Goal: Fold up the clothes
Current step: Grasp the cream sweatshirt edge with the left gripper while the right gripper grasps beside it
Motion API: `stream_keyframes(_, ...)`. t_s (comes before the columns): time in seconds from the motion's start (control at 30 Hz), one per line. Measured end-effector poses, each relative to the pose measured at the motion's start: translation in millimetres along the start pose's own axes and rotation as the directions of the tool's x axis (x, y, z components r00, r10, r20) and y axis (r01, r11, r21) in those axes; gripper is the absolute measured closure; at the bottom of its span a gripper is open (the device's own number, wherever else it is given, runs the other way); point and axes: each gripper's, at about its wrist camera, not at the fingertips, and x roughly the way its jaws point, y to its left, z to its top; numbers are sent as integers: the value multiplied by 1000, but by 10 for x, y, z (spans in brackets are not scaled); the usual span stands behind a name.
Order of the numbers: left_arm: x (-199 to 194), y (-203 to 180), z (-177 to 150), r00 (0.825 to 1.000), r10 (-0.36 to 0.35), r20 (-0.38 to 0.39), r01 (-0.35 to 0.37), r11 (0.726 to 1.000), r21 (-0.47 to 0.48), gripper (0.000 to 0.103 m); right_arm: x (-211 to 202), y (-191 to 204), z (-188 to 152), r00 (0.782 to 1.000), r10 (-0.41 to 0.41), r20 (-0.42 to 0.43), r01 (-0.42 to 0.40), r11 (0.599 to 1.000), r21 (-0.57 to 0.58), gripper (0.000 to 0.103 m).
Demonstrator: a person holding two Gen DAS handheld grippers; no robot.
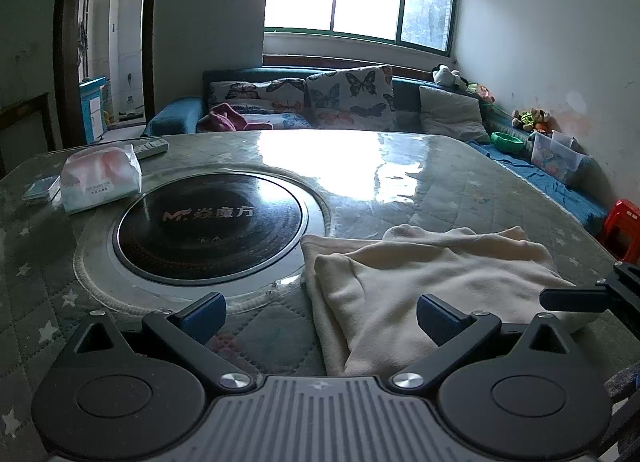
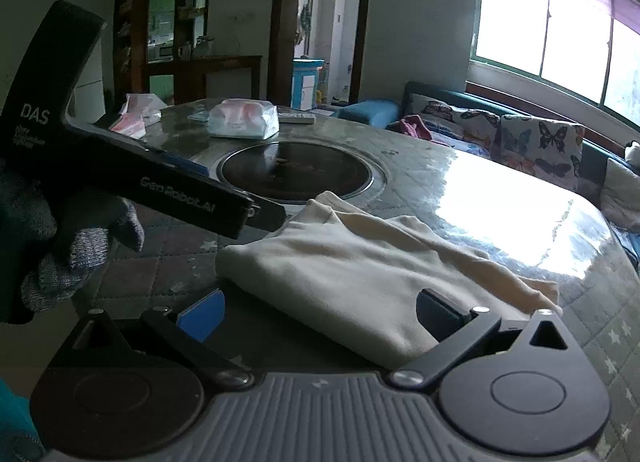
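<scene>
The cloth (image 1: 424,282) lies folded on the tabletop (image 1: 480,182), just beside the round black hob (image 1: 208,226) set into it; 1 corner overlaps the hob's clear rim. It is cream, with at least 2 layers visible at the near edge.

Left gripper (image 1: 320,316): fingers spread wide, released. The right pad (image 1: 438,318) sits over the cloth's near edge; contact cannot be confirmed. The left pad (image 1: 204,312) is over bare tabletop.

Right gripper (image 2: 320,316): fingers spread wide, released. The cloth (image 2: 360,274) lies between them and ahead; its near edge is hidden behind the gripper body. In the right wrist view, the left gripper's body (image 2: 160,186) crosses the frame, its tip hidden behind the cloth's far corner. A gloved hand (image 2: 60,246) holds it, partly cut off.

A tissue pack (image 1: 102,178) and a remote (image 1: 150,148) lie beyond the hob. Window glare washes out the far tabletop.
</scene>
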Motion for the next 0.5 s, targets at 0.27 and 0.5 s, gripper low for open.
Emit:
stream_keyframes(0.27, 59, 51, 58, 1000, -6, -4, 6, 1000, -13, 0, 61, 41, 54, 999, 32, -13, -33, 999, -39, 8)
stream_keyframes(0.5, 128, 187, 131, 1000, 4, -7, -4, 999, -45, 0, 166, 112, 142, 995, 87, -44, -91, 991, -102, 20)
